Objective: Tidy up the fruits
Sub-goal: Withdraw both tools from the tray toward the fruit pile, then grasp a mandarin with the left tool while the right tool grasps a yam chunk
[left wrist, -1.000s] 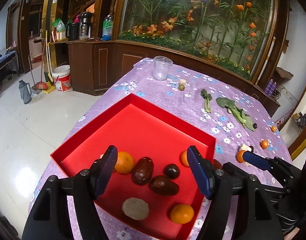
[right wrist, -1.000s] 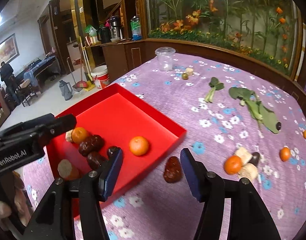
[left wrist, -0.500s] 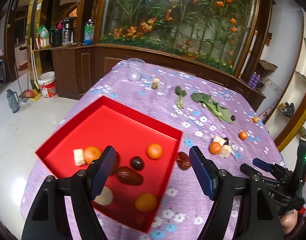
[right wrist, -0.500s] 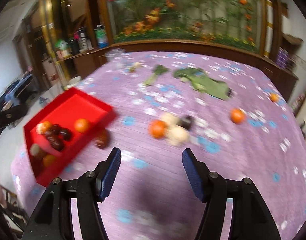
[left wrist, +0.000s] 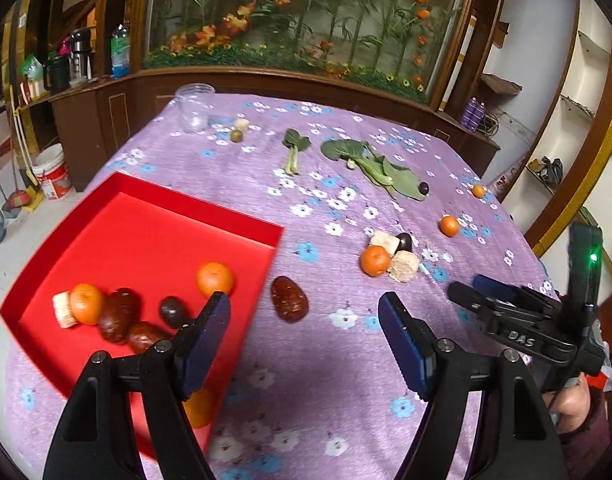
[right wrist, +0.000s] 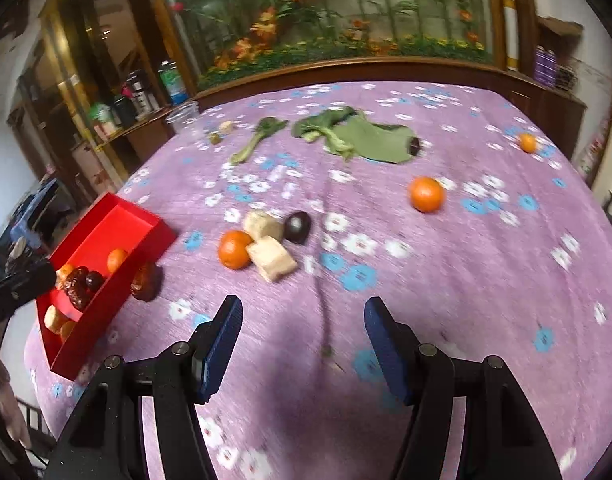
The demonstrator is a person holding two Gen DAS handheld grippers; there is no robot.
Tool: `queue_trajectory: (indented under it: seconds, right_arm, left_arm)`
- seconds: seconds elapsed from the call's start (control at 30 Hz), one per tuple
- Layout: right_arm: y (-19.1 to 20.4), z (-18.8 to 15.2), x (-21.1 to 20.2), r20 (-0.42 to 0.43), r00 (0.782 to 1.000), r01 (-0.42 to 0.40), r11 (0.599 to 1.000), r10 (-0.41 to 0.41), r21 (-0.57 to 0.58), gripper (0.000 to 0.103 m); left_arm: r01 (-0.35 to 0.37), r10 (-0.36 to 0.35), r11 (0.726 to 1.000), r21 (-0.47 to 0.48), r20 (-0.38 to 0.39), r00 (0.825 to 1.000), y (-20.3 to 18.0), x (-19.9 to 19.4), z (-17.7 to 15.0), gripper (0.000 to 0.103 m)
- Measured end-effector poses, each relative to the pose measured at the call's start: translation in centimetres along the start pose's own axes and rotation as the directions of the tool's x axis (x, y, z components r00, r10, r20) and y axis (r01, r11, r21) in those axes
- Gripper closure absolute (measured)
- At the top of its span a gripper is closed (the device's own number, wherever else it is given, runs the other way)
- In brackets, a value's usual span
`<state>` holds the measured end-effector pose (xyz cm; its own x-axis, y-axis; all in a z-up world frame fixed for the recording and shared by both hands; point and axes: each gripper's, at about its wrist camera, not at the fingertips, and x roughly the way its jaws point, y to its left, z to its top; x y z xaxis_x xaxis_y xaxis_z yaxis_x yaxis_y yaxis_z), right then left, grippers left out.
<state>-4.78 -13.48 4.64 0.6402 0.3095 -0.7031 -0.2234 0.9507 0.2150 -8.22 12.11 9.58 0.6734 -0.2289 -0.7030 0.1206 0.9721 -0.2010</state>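
Fingers [left wrist: 209,332] of the left gripper [left wrist: 303,338] stand wide apart with nothing between them, above the purple tabletop [left wrist: 326,380]. Just past them, a brown date [left wrist: 289,299] lies beside the red tray [left wrist: 145,220], which holds oranges and dark fruits.

Right gripper [right wrist: 299,344] is open and empty too. Ahead sit an orange [right wrist: 233,249], two pale chunks and a dark fruit [right wrist: 297,226], close together.
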Motion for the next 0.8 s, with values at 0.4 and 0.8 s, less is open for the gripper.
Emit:
queue_trajectory:
  seconds: [0.4,0.8]
  right_arm:
    - [0.9,2.2,6.8,-0.096,0.995,-0.043,0.998,0.038,-0.044,0.06]
    - [-1.1,1.5,5.3,-0.098,0.995,-0.015,1.0,0.013,-0.014,0.068]
  left_arm:
    - [0.026,-0.028,0.999,-0.036,-0.054,0.998,0.2,3.5,1.2,0.028]
    - [0.068,-0.06,0.995,0.071,-0.107,0.992,-4.0,8.6,2.2,0.028]
